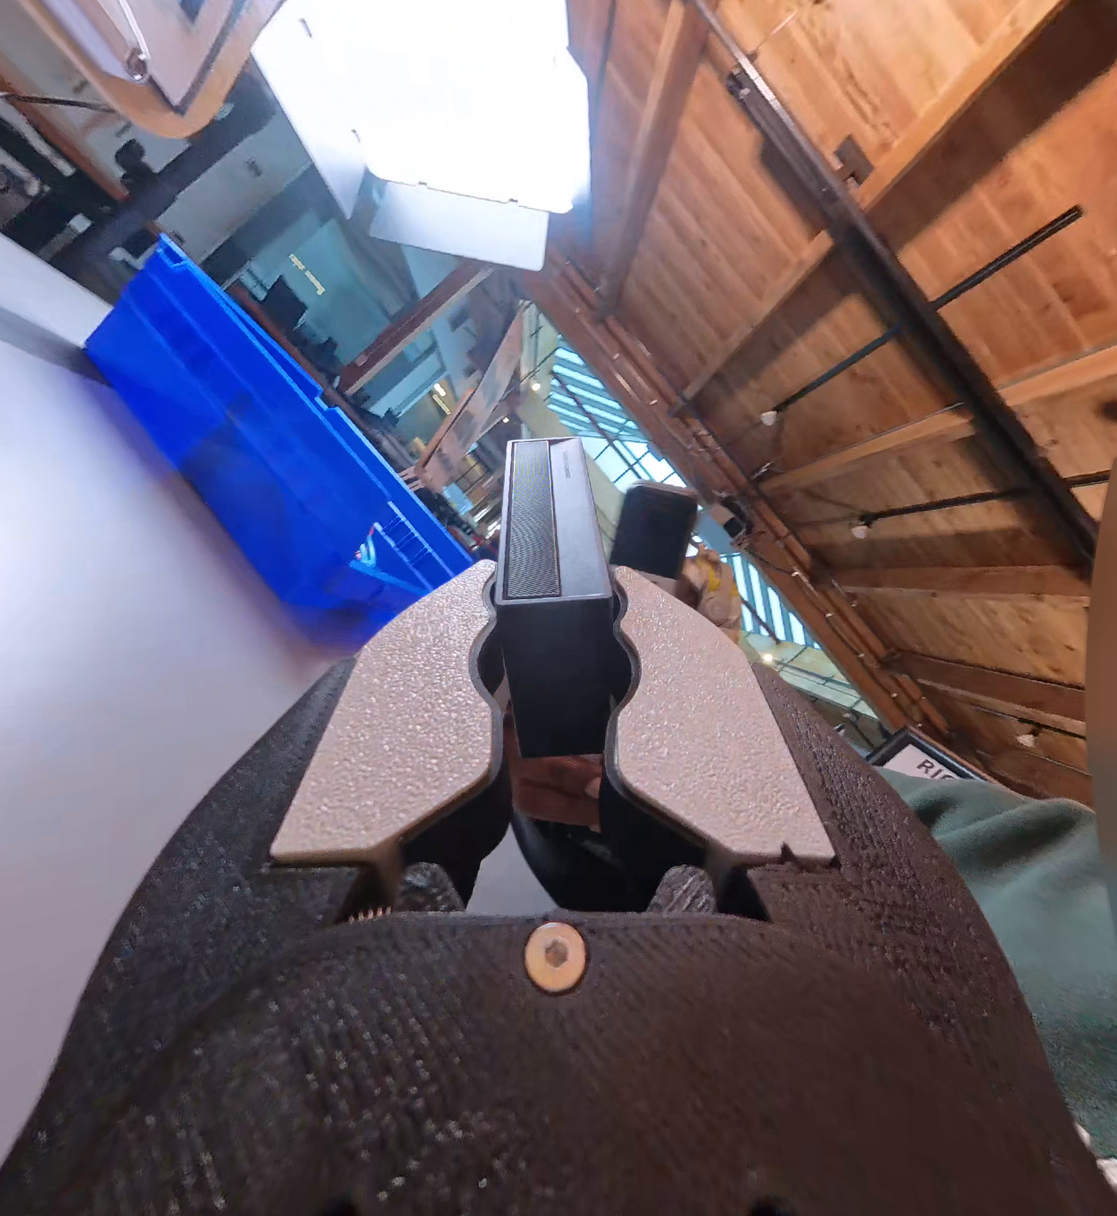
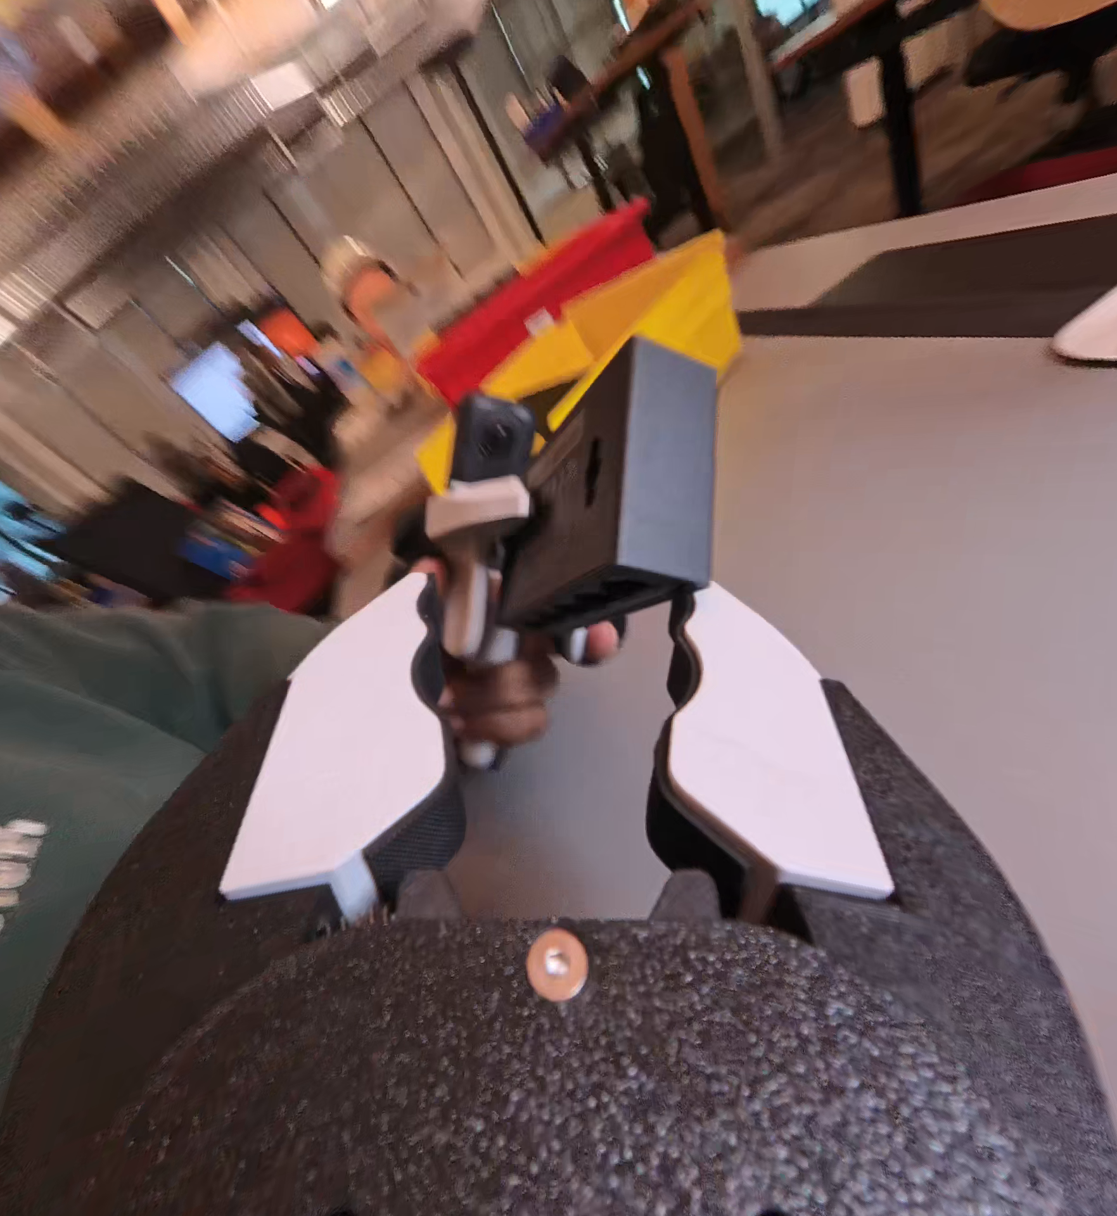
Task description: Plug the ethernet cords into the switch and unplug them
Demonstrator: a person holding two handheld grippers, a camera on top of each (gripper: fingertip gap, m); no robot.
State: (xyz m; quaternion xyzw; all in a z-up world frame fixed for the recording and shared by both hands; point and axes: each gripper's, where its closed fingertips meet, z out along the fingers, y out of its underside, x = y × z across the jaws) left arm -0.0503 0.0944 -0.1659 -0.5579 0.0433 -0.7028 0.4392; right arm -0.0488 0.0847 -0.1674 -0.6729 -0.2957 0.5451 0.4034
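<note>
Switch (image 1: pixel 552 592) sat clamped in your left gripper (image 1: pixel 552 664); right gripper (image 2: pixel 555 691) hung released. No cords visible, so plugging looked unstarted.

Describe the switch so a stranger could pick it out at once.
Find the left gripper raised above the grey table. The switch is the slim black box clamped upright between its fingers, unlike the blue bin resting on the table.
</note>
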